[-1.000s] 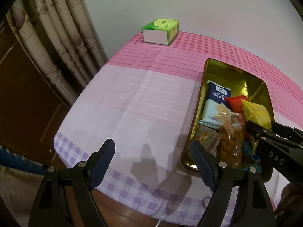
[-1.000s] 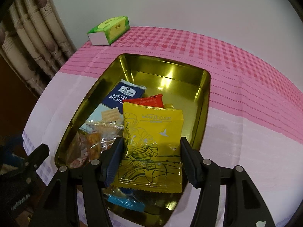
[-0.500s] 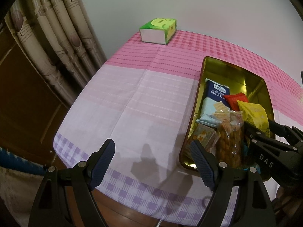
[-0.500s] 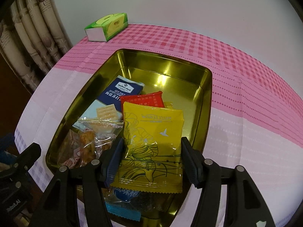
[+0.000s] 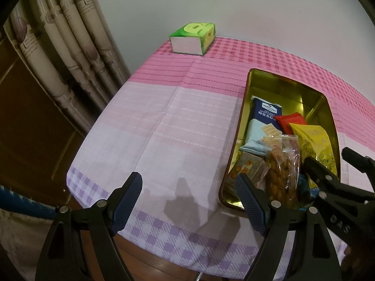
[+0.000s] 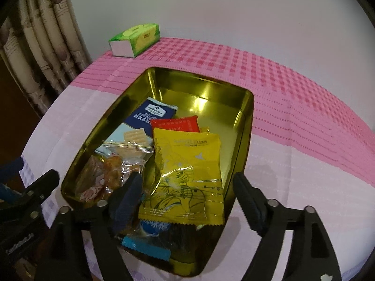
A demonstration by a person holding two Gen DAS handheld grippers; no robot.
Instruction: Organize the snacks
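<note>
Gold metal tray (image 6: 246,121) on the pink checked tablecloth (image 6: 293,107), nearer the table's front edge than its far edge. Snacks heaped in the tray's near half, far half bare and shiny.

Yellow packet (image 6: 187,173) on top of the heap — glossy, line drawing of plants, crimped bottom seam. Lies between the right gripper (image 6: 187,192) fingers, pads clear of both its edges; jaws opening, nothing pinched. Red packet (image 6: 175,124) half under its far end. Dark blue cracker packet (image 6: 152,114) toward the tray's far left wall. Clear bag of orange-brown snacks (image 6: 117,166) at the near left. Blue-edged wrapper (image 6: 145,245) poking out under the yellow packet at the near wall.

Right wrist view: full tray interior, tip of the other gripper at lower left. Left wrist view: wide bare stretch of tablecloth (image 5: 164,117) left of the tray (image 5: 248,107), lilac check border at the front edge, yellow packet (image 5: 314,140) side-on, right gripper (image 5: 328,168) over the tray's near end.

Left gripper (image 5: 187,196) spread wide over bare cloth near the front edge, empty — right finger overlapping the tray's near left corner in view.

Green tissue box (image 5: 193,37) at the far left corner. Patterned curtain (image 5: 58,46) beyond the left edge.
</note>
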